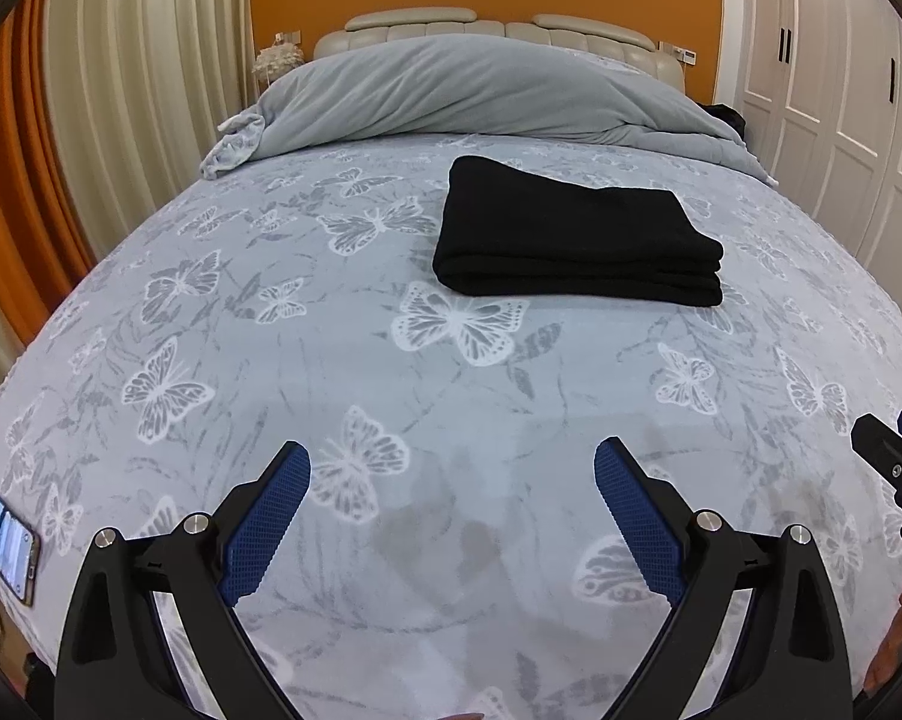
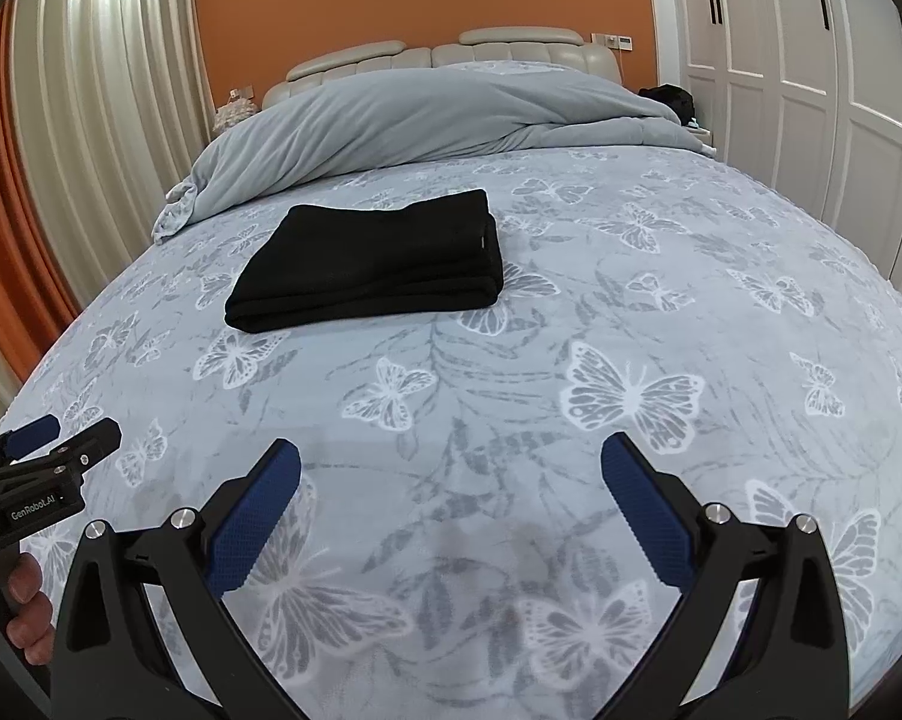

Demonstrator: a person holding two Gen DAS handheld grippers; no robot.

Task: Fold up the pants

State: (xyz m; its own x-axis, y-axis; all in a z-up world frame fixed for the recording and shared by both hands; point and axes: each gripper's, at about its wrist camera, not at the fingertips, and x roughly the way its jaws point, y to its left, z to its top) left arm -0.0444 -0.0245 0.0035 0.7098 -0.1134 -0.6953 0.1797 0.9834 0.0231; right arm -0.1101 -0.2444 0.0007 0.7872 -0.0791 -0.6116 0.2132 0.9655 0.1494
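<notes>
The black pants (image 1: 577, 234) lie folded in a neat rectangle of several layers on the bed, far ahead of both grippers; they also show in the right wrist view (image 2: 372, 258). My left gripper (image 1: 452, 462) is open and empty, held above the near part of the bed. My right gripper (image 2: 451, 459) is open and empty, beside the left one. The right gripper's tip shows at the right edge of the left wrist view (image 1: 895, 456). The left gripper shows at the left edge of the right wrist view (image 2: 60, 444), open.
The bed has a pale blue butterfly-print sheet (image 1: 270, 360). A bunched grey duvet (image 1: 481, 90) lies at the headboard end. A phone (image 1: 6, 546) lies at the bed's near left edge. Curtains (image 1: 120, 90) hang left, white wardrobe doors (image 1: 841, 90) stand right.
</notes>
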